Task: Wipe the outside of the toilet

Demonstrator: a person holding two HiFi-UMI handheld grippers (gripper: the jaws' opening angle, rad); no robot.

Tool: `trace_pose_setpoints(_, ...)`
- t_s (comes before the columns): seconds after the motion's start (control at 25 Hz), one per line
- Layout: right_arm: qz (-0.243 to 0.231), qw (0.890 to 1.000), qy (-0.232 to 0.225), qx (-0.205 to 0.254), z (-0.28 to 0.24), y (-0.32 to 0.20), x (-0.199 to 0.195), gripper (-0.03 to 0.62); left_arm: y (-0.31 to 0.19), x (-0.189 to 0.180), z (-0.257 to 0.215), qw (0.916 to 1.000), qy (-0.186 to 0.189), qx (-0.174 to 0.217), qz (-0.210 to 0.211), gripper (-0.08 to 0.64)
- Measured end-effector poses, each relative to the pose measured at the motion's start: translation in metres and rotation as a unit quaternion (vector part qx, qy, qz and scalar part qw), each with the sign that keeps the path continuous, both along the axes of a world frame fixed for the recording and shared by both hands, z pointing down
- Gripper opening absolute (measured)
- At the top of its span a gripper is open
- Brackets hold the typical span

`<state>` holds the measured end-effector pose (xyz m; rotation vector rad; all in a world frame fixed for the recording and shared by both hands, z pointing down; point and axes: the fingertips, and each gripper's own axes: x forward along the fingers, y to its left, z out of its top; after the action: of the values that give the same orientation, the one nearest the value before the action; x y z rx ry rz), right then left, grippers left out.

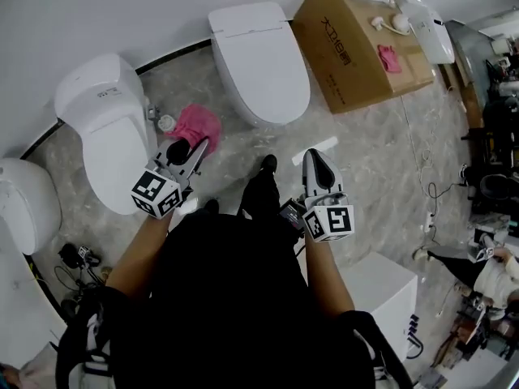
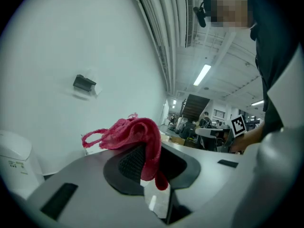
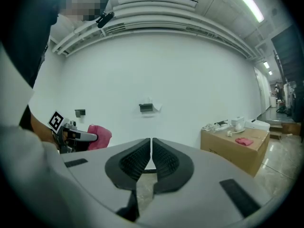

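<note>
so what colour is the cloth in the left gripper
Deep pink. The cloth shows best in the left gripper view.

The person wears a black short-sleeved top point(image 1: 235, 298), black trousers point(image 1: 261, 194) and black shoes point(image 1: 268, 164). The left tongs point(image 1: 197, 147) and the right tongs point(image 1: 313, 156) each have a smooth, pale grey, tapering shell, black ribbed pads point(image 3: 135, 160) in a black surround, and dark oblong insets point(image 3: 236, 191). A white cube point(image 1: 329, 222) with black square markers sits at each rear end. A small black camera point(image 3: 105, 18) is mounted at the head.
</note>
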<state>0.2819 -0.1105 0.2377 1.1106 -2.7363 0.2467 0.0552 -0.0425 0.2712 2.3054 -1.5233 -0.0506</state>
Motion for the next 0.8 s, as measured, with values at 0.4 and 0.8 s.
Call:
trace_pose_setpoints(0.4,-0.187,0.982,0.011,-0.007,0.022,-0.12,-0.045,0.037,-0.079,-0.009,0.012,0.9889,-0.027,-0.034,-0.142,0.08)
trace_pose_setpoints(0.8,-0.325,0.946,0.009,-0.011,0.039,-0.208,-0.099,0.038,-0.122,-0.014,0.026,0.9634,-0.057,-0.055,-0.256,0.08)
